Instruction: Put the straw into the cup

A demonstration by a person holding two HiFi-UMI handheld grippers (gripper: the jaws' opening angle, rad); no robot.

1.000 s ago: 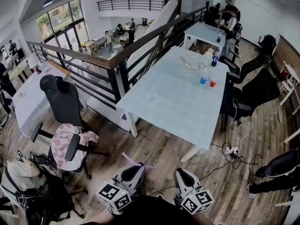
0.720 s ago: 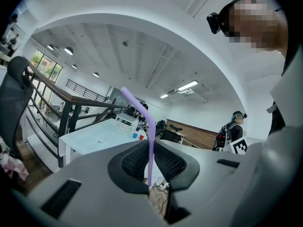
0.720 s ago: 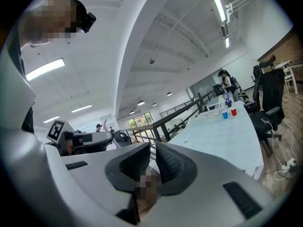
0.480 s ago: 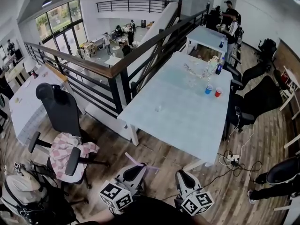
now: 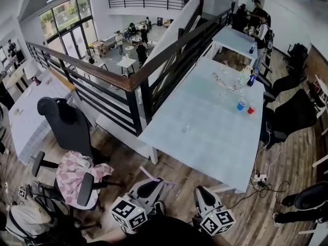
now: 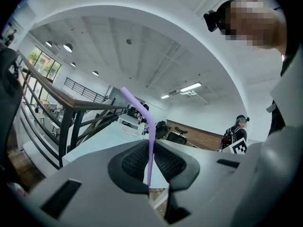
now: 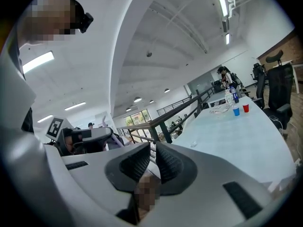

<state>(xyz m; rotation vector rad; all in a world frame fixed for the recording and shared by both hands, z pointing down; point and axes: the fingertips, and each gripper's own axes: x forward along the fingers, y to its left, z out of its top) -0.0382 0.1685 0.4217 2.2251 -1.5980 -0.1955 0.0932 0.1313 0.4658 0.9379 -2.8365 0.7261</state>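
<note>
A thin lilac plastic straw with a bendable neck [image 6: 151, 138] is pinched between the jaws of the left gripper [image 6: 150, 161]. Its straight shaft is seen upright between the ribbed black pads in the left gripper view, and its short bent end is angled up and to that view's left. In the head view the straw is held off the near end of a long pale blue desk [image 5: 205, 142], above wooden flooring and not yet over the desk.

The right gripper [image 7: 150, 162] is held just beside the left one, equally short of the desk's near end. Its jaws are drawn almost together, with nothing between them.

A small blue cup [image 5: 241, 106] and a small red cup [image 5: 251, 109] are set side by side towards the desk's far end, near its right edge. A small clear object [image 5: 185, 129] lies about midway along the desk; it is too small to be identified.

The cups are judged to lie well ahead of the straw, along the desk's length and to the right. The straw is carried by the left gripper, though the right gripper is on the cups' side. The shaft would need to be brought upright over a cup's mouth.
</note>
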